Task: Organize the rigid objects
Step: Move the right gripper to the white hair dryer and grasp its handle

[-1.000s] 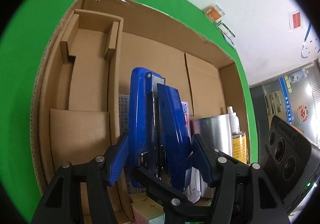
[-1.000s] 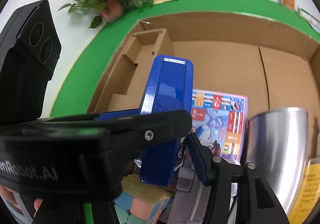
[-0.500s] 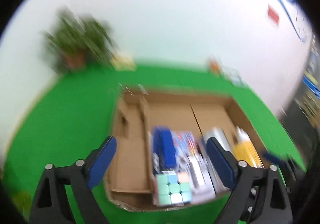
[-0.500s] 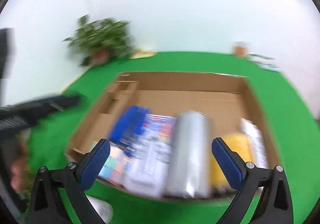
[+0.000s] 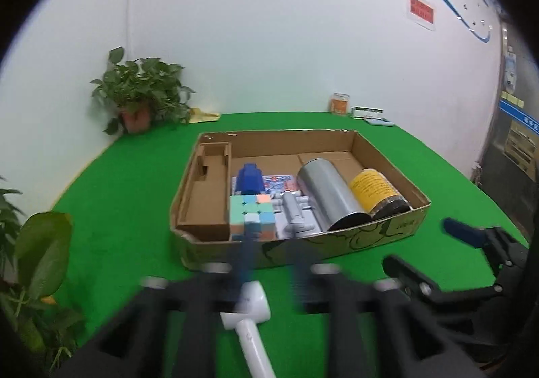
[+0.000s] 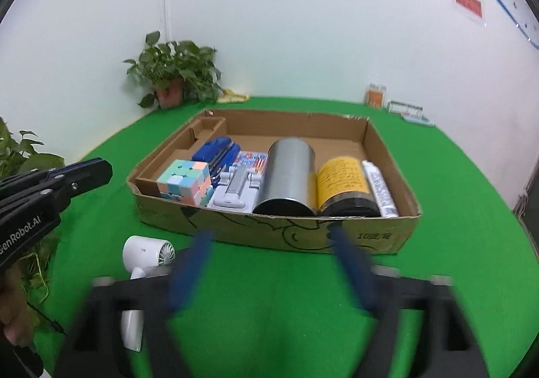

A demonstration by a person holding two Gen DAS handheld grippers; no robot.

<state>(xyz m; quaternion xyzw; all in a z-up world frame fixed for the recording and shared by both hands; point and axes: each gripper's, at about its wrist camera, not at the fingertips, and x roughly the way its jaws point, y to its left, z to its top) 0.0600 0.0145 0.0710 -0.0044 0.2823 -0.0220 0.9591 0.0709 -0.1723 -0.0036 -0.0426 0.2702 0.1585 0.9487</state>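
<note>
1. White hair dryer (image 5: 251,314) is the only piece outside the cardboard box (image 5: 337,245), lying on the green table (image 5: 134,209) just in front of the box's near-left corner.
2. Its long axis runs from the round head, nearest the box, back along the handle toward the holder, slanting slightly right in the left wrist view.
3. Left gripper (image 5: 271,261) sits right over that head, empty, fingers set at a narrow-to-medium gap and blurred; by my read, this is the nearer hand.
4. Right gripper (image 6: 273,272) is empty too, fingers spread wide, in front of the box's near wall; from it the dryer (image 6: 145,263) lies off to the left.
5. Inside the box, left to right: pastel cube (image 6: 183,182), blue stapler (image 6: 215,150) behind it, steel cylinder (image 6: 286,172), yellow-label can (image 6: 343,184), white tube (image 6: 379,187).
6. Potted plant (image 6: 175,69) stands well beyond the box's far-left corner.
</note>
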